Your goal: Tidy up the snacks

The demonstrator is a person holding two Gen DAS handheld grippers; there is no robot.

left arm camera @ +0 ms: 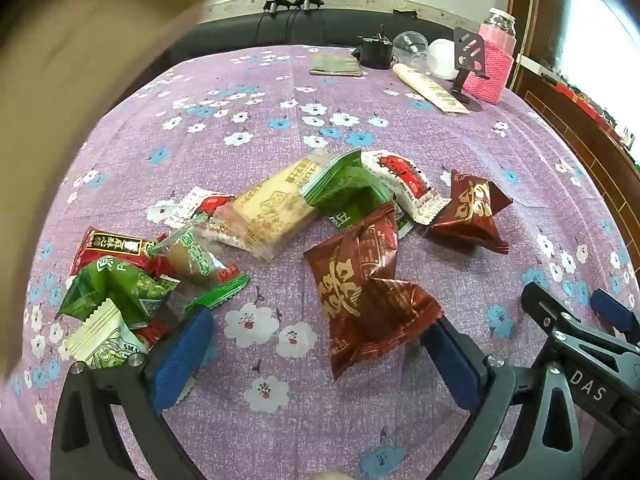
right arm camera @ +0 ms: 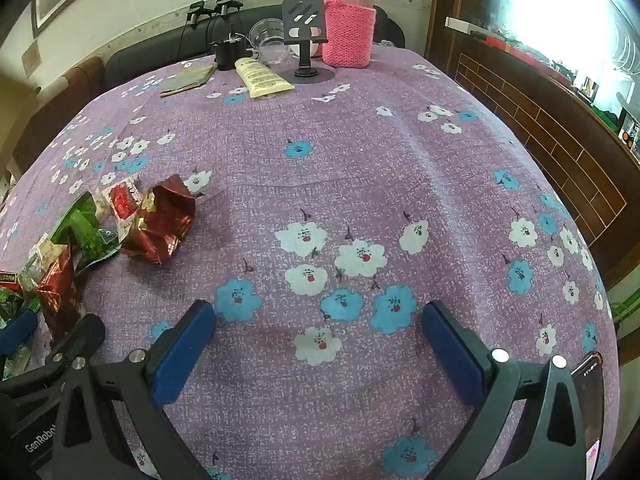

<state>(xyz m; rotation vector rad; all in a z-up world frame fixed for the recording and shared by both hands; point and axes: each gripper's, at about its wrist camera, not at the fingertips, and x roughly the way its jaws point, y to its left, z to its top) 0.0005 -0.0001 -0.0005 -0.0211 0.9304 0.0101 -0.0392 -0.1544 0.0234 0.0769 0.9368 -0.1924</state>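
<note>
Several wrapped snacks lie scattered on the purple flowered tablecloth. In the left wrist view a dark red packet lies just ahead, between the fingers of my open left gripper. A yellow biscuit pack, a green packet, a white-red packet and a second dark red packet lie beyond. A green and red heap sits at the left finger. My right gripper is open and empty over bare cloth; the snacks lie to its left.
At the table's far edge stand a pink knit-sleeved bottle, a black phone stand, a cream tube, a clear cup and a flat booklet. A blurred tan shape fills the left. A phone lies at the right.
</note>
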